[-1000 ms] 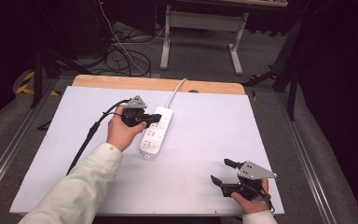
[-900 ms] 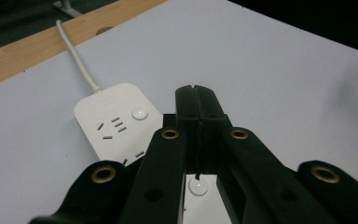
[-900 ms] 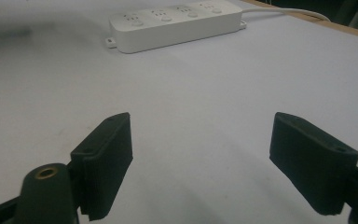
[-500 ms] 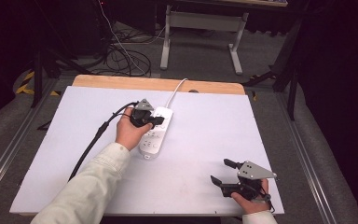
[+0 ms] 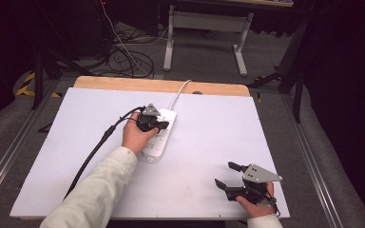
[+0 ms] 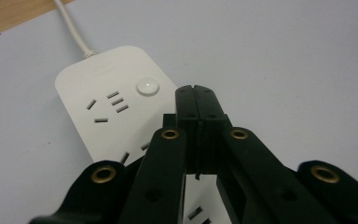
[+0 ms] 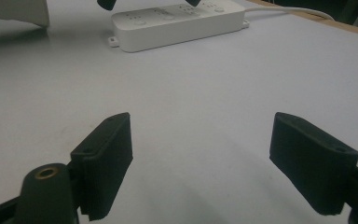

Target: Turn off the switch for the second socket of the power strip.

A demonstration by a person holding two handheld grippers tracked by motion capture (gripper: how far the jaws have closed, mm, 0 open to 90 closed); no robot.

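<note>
Since a second ago the left gripper [image 5: 160,125] has been edging farther along the power strip [image 5: 158,138] toward its corded end, and it is now hanging over the strip with its jaws pressed together, gripping nothing. From the left gripper view those closed tips are sitting just beside the strip's round button [image 6: 148,86], above the strip's right edge. The strip is lying flat near the middle of the white surface [image 5: 71,156], its white cord [image 5: 179,93] running off toward the bare wooden strip [image 5: 114,84] along the far edge.

The right gripper [image 5: 227,175] is resting low at the near right corner of the surface, well apart from the strip, with its jaws spread wide and nothing between them. A pale sleeve [image 5: 97,194] is reaching in from the near side.

Beyond the surface, the room is looking dim: grey carpet [image 5: 204,61], a tangle of dark cables [image 5: 123,57] on the floor, and the white legs of another desk [image 5: 171,33].
</note>
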